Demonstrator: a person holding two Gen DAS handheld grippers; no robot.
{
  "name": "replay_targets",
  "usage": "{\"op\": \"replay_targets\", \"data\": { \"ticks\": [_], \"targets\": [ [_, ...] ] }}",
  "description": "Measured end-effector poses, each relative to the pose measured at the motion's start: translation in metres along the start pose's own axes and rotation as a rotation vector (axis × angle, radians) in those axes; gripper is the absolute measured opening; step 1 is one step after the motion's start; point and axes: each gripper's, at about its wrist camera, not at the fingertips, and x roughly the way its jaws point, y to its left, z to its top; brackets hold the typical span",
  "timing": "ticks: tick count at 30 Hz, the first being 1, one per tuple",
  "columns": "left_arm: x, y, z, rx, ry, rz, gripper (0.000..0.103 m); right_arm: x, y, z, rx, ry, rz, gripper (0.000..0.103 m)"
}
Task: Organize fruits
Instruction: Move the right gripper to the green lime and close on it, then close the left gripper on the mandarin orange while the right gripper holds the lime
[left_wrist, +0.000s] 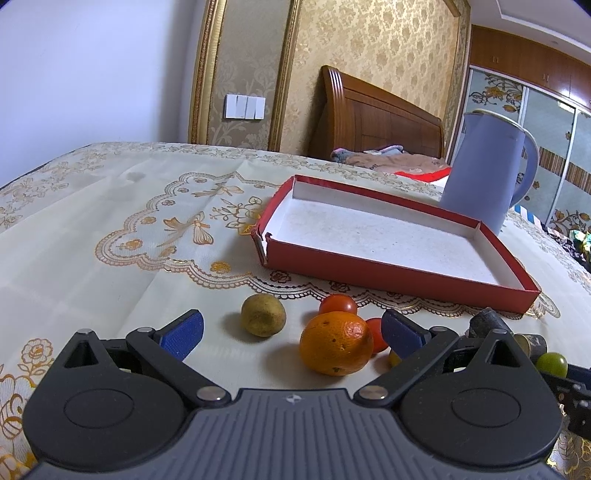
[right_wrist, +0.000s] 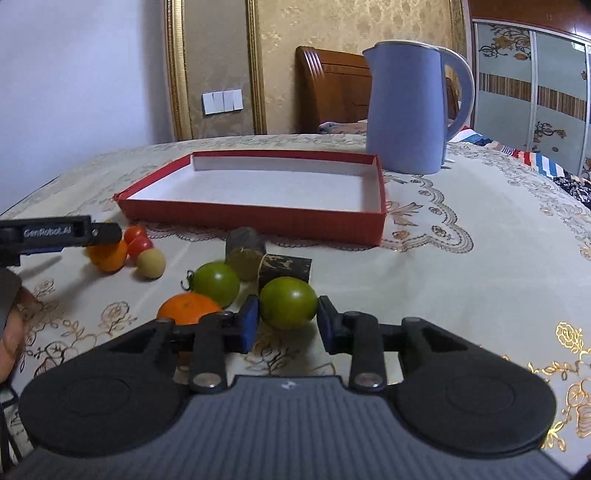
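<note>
In the right wrist view my right gripper (right_wrist: 288, 326) is shut on a green tomato (right_wrist: 288, 301), with both blue pads pressed against its sides on the tablecloth. A second green tomato (right_wrist: 216, 282) and an orange (right_wrist: 188, 308) lie just to its left. My left gripper (left_wrist: 291, 332) stands open low over the table, with a larger orange (left_wrist: 336, 343) between its fingers, untouched. A brown kiwi (left_wrist: 263, 315) and two red tomatoes (left_wrist: 338, 304) lie close by. The empty red box (left_wrist: 388, 236) sits beyond the fruit.
A tall blue kettle (right_wrist: 410, 110) stands behind the box's right corner. Dark round jars (right_wrist: 245, 240) and a small dark box (right_wrist: 284, 267) sit just behind the green tomatoes. A tan ball (right_wrist: 150, 263) lies near the red tomatoes. A hand (right_wrist: 14, 332) shows at the left edge.
</note>
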Motion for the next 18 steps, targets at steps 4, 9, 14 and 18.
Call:
{"op": "replay_targets", "data": {
  "ticks": [4, 9, 14, 18],
  "targets": [
    [-0.009, 0.011, 0.004, 0.004, -0.006, 0.021, 0.103, 0.003, 0.001, 0.006, -0.002, -0.046, -0.049, 0.031],
    [-0.036, 0.031, 0.017, 0.023, -0.048, 0.056, 0.103, 0.009, 0.0, 0.003, 0.002, -0.06, -0.047, 0.031],
    [-0.029, 0.021, 0.01, 0.052, 0.016, 0.01, 0.103, 0.01, -0.007, 0.002, 0.038, -0.063, -0.02, 0.031],
    [-0.021, -0.011, -0.004, 0.22, 0.001, 0.06, 0.103, 0.01, -0.004, 0.001, 0.027, -0.064, -0.025, 0.031]
  ]
}}
